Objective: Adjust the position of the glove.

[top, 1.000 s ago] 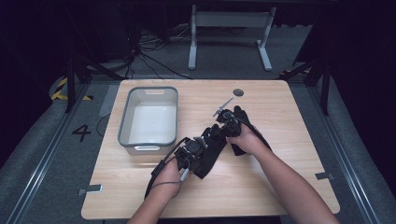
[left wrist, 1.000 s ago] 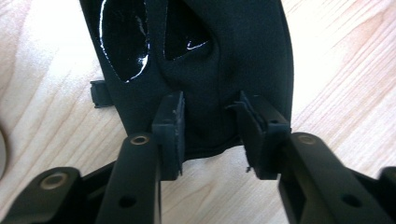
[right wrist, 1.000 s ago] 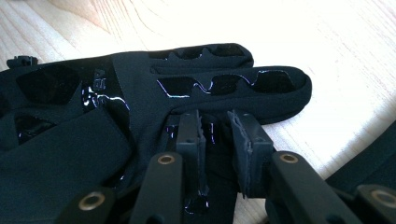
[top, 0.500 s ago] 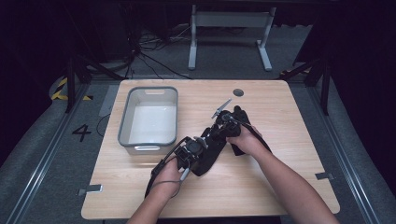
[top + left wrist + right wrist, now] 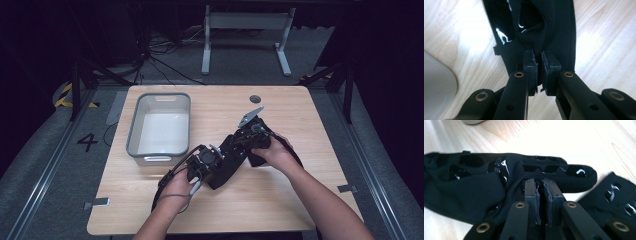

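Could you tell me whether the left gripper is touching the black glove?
Touching. In the left gripper view, the left gripper has its jaws nearly together, and the black glove's fabric is pinched between the pads.

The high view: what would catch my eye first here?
A black glove in the middle of the wooden table, pinched at both ends: the left gripper and the right gripper are each shut on its fabric. A grey bin sits just to its left, and a second glove lies beside it.
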`<state>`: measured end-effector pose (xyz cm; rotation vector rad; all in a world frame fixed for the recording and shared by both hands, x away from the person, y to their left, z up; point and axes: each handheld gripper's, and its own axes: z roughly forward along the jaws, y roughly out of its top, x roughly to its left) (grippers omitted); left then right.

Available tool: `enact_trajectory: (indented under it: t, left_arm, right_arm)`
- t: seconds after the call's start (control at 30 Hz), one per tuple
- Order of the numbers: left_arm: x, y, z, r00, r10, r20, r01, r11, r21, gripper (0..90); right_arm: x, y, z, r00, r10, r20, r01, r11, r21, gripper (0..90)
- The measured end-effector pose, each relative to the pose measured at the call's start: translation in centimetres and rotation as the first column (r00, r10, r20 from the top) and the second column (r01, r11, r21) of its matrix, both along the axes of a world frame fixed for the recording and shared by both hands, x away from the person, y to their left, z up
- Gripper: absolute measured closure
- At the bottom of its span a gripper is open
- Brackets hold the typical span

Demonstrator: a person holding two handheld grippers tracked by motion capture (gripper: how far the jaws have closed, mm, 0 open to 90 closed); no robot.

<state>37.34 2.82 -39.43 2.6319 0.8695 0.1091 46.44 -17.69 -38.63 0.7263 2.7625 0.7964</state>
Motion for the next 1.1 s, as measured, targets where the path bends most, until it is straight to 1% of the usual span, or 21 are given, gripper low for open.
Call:
enact_trajectory:
  t: [0.03, 0.07, 0.13, 0.17, 0.2, 0.23, 0.3, 0.4, 0.43, 0.53, 0.57, 0.6, 0.67, 0.7, 0.73, 0.87, 0.9, 0.93, 0.97, 1.0, 1.1]
  left_arm:
    - [-0.3, 0.0, 0.6, 0.9999, -0.011, 0.013, 0.011, 0.9999, -0.012, 83.3]
    - [-0.3, 0.0, 0.6, 0.9999, -0.011, 0.013, 0.011, 0.9999, -0.012, 83.3]
    - [-0.7, -0.2, 1.1, 0.9980, -0.049, 0.038, 0.050, 0.9987, -0.008, 83.3]
    - [-0.7, -0.2, 1.1, 0.9980, -0.049, 0.038, 0.050, 0.9987, -0.008, 83.3]
    - [-0.9, -0.5, 1.3, 0.9952, -0.083, 0.051, 0.084, 0.9965, -0.007, 83.3]
    - [-0.9, -0.5, 1.3, 0.9952, -0.083, 0.051, 0.084, 0.9965, -0.007, 83.3]
    - [-1.0, -0.9, 1.3, 0.9933, -0.107, 0.044, 0.107, 0.9942, -0.010, 83.2]
    - [-1.1, -1.2, 1.3, 0.9913, -0.124, 0.044, 0.125, 0.9922, -0.007, 83.1]
    - [-1.1, -1.3, 1.3, 0.9905, -0.131, 0.044, 0.131, 0.9913, -0.010, 83.1]
    - [-1.3, -1.6, 1.4, 0.9872, -0.154, 0.040, 0.155, 0.9880, -0.005, 83.0]
    - [-1.3, -1.7, 1.4, 0.9865, -0.159, 0.040, 0.159, 0.9873, -0.006, 83.0]
    - [-1.4, -2.0, 1.4, 0.9844, -0.173, 0.035, 0.173, 0.9850, -0.002, 83.0]
    - [-1.4, -2.1, 1.4, 0.9842, -0.175, 0.028, 0.175, 0.9846, 0.000, 83.0]
    - [-1.4, -2.2, 1.3, 0.9828, -0.183, 0.029, 0.183, 0.9832, 0.000, 83.0]
    - [-1.5, -2.5, 1.2, 0.9799, -0.199, 0.022, 0.198, 0.9801, 0.007, 83.1]
    - [-1.7, -3.0, 1.0, 0.9749, -0.222, 0.013, 0.222, 0.9748, 0.021, 83.1]
    - [-1.8, -3.2, 0.9, 0.9742, -0.226, 0.009, 0.225, 0.9741, 0.021, 83.1]
    - [-1.8, -3.6, 0.7, 0.9716, -0.237, -0.008, 0.237, 0.9712, 0.027, 83.1]
    - [-1.8, -3.6, 0.7, 0.9716, -0.237, -0.008, 0.237, 0.9712, 0.027, 83.2]
    - [-1.8, -3.9, 0.4, 0.9684, -0.249, -0.022, 0.249, 0.9681, 0.028, 83.1]
    - [-1.8, -4.2, 0.1, 0.9660, -0.256, -0.033, 0.257, 0.9657, 0.034, 83.2]
  right_arm:
    - [-0.9, -0.8, 0.6, 0.9999, -0.002, 0.017, 0.002, 1.000, 0.022, 82.1]
    - [-1.3, -1.3, 0.8, 0.9998, -0.007, 0.020, 0.006, 0.999, 0.033, 82.1]
    - [-2.5, -2.1, 1.3, 0.9994, -0.017, 0.030, 0.016, 0.999, 0.050, 82.0]
    - [-3.1, -2.5, 1.5, 0.9992, -0.021, 0.033, 0.019, 0.998, 0.058, 81.9]
    - [-3.7, -3.0, 1.7, 0.9991, -0.019, 0.037, 0.017, 0.998, 0.064, 81.8]
    - [-4.3, -3.4, 1.8, 0.9989, -0.020, 0.043, 0.017, 0.998, 0.065, 81.8]
    - [-5.4, -4.1, 1.9, 0.9986, -0.022, 0.049, 0.018, 0.997, 0.075, 81.8]
    - [-6.9, -5.1, 2.0, 0.9984, -0.038, 0.042, 0.034, 0.995, 0.092, 81.7]
    - [-6.9, -5.1, 2.0, 0.9984, -0.038, 0.042, 0.034, 0.995, 0.092, 81.7]
    - [-8.3, -5.8, 2.1, 0.9981, -0.044, 0.043, 0.040, 0.994, 0.103, 81.4]
    - [-9.2, -6.1, 1.9, 0.9981, -0.039, 0.049, 0.034, 0.994, 0.106, 81.2]
    - [-9.7, -6.1, 1.8, 0.9982, -0.035, 0.048, 0.030, 0.994, 0.102, 81.2]
    - [-10.6, -6.3, 1.5, 0.9983, -0.035, 0.047, 0.030, 0.995, 0.097, 81.2]
    - [-10.6, -6.3, 1.5, 0.9983, -0.035, 0.047, 0.030, 0.995, 0.097, 81.2]
    - [-11.4, -6.4, 1.2, 0.9983, -0.033, 0.048, 0.028, 0.995, 0.096, 81.2]
    - [-12.9, -6.6, 0.4, 0.9977, -0.050, 0.046, 0.045, 0.993, 0.108, 81.2]
    - [-12.9, -6.6, 0.4, 0.9977, -0.050, 0.046, 0.045, 0.993, 0.108, 81.2]
    - [-13.6, -6.6, -0.1, 0.9974, -0.047, 0.055, 0.042, 0.995, 0.089, 81.1]
    - [-13.6, -6.6, -0.1, 0.9974, -0.047, 0.055, 0.042, 0.995, 0.089, 81.1]
    - [-14.0, -6.6, -0.6, 0.9973, -0.051, 0.053, 0.047, 0.996, 0.081, 81.0]
    - [-14.3, -6.7, -1.0, 0.9973, -0.059, 0.045, 0.055, 0.995, 0.079, 81.0]
